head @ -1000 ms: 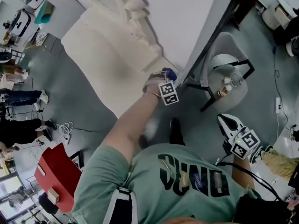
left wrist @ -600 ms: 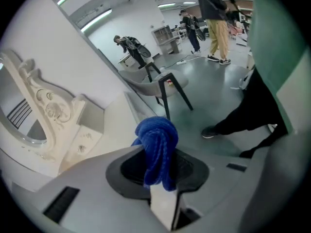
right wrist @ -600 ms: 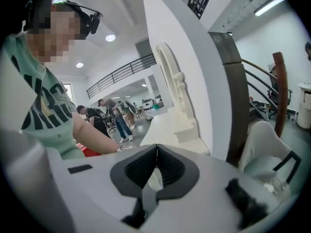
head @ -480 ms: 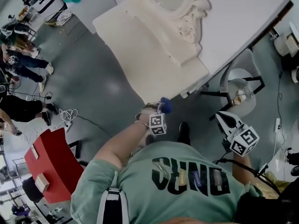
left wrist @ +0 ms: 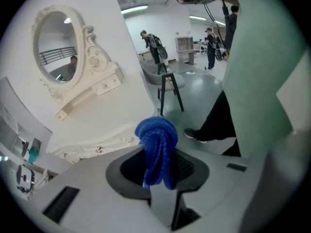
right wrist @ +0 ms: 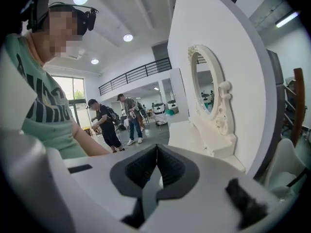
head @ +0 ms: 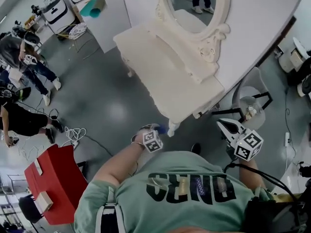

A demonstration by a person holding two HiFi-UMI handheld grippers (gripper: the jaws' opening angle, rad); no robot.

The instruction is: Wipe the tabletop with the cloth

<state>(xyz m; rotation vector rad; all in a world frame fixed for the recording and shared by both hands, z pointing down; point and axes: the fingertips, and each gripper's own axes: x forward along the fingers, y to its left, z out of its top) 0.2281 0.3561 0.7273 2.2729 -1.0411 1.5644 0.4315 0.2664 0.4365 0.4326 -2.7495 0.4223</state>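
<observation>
The left claw (left wrist: pixel 158 173) is clamped shut on the bunched blue cloth (left wrist: pixel 156 144), which sticks out past its tips and hangs in the air over the grey floor (head: pixel 104 113), just off the near corner of the cream desk (head: pixel 167 79) and clear of its top. The right claw (right wrist: pixel 155 152) is closed with nothing in it, held to the right beside a grey chair (head: pixel 250 103). The desk's far edge meets the white wall (head: pixel 262 13) under an oval mirror (head: pixel 197 4); its left and near edges face open floor. A red cabinet (head: pixel 53 183) stands well apart, near left.
</observation>
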